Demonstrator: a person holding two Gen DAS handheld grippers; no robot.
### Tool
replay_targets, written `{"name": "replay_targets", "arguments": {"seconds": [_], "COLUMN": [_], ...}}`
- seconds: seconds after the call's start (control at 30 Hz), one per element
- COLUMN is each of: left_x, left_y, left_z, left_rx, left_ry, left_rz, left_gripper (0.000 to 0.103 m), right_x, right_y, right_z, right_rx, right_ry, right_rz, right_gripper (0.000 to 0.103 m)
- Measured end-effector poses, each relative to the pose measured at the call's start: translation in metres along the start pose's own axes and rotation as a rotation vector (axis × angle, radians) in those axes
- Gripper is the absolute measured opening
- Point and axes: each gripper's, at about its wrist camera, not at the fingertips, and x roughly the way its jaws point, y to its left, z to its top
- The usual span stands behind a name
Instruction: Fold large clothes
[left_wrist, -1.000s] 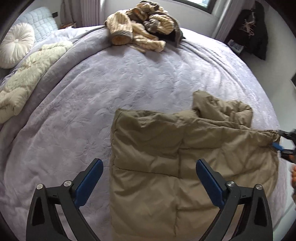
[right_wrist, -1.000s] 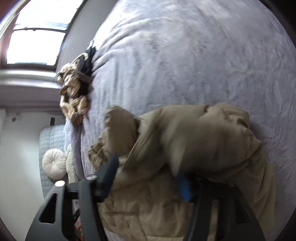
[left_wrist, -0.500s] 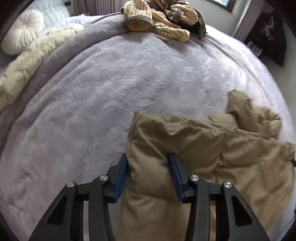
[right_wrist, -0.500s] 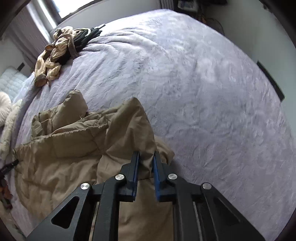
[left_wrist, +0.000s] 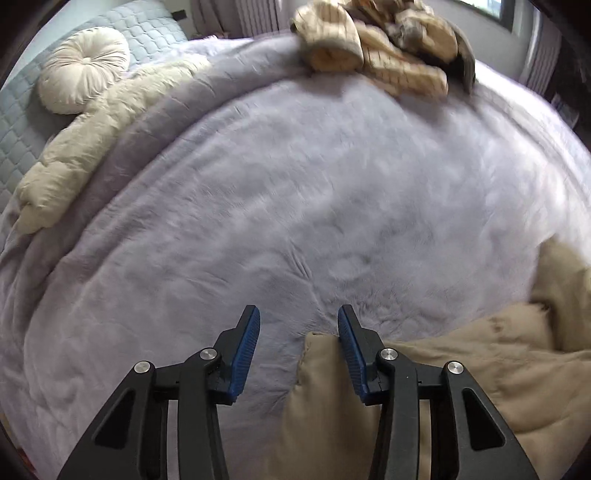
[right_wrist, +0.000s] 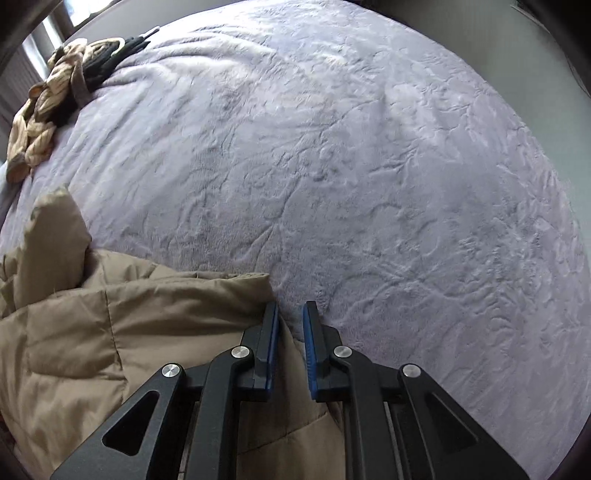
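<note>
A tan padded jacket (right_wrist: 110, 332) lies on the near part of the lilac bed (right_wrist: 369, 184), its near edge taken at both corners. The right claw (right_wrist: 290, 325) has just been closing and stands nearly together on a thin fold of the right corner. The left claw (left_wrist: 297, 332) has also just been closing; the left corner sits against its right pad only, with a gap at the other, so the hold looks loose, though blur makes this uncertain. The step appears to be gripping the hem. Next, probably, firm the left hold, then carry both corners toward the far side.
</note>
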Motion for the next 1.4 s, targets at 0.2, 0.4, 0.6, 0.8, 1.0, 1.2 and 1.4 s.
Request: {"name": "replay_targets", "arguments": {"seconds": [0.2, 0.4, 0.6, 0.8, 1.0, 1.2, 1.4], "left_x": [-0.057, 0.012, 0.036, 0.018, -0.028, -0.072, -0.095], "left_y": [-0.004, -0.023, -0.026, -0.015, 0.005, 0.017, 0.01], "left_z": [-0.025, -0.041, -0.044, -0.033, -0.037, -0.068, -0.11], "left_rx": [0.134, 0.095, 0.056, 0.021, 0.032, 0.036, 0.063], "left_ry": [-0.046, 0.017, 0.025, 0.05, 0.037, 0.07, 0.119], "left_rz": [-0.17, -0.091, -0.091, -0.085, -0.067, -0.078, -0.111], "left_gripper": [0.048, 0.048, 0.048, 0.051, 0.051, 0.051, 0.051], "right_x": [-0.078, -0.035, 0.008, 0.005, -0.035, -0.082, -0.112], "right_y": [0.005, 0.028, 0.014, 0.02, 0.01, 0.008, 0.014], "right_z": [-0.013, -0.024, -0.025, -0.023, -0.028, -0.058, -0.104], "right_rx": [-0.044, -0.11, -0.037, -0.041, 0.021, 0.037, 0.042], "right_ry": [-0.19, -0.088, -0.07, -0.058, -0.073, -0.105, -0.063], "right_rz": [0.12, 0.125, 0.119, 0.091, 0.124, 0.187, 0.259], "right_gripper": [0.014, 0.014, 0.013, 0.014, 0.018, 0.027, 0.029]}}
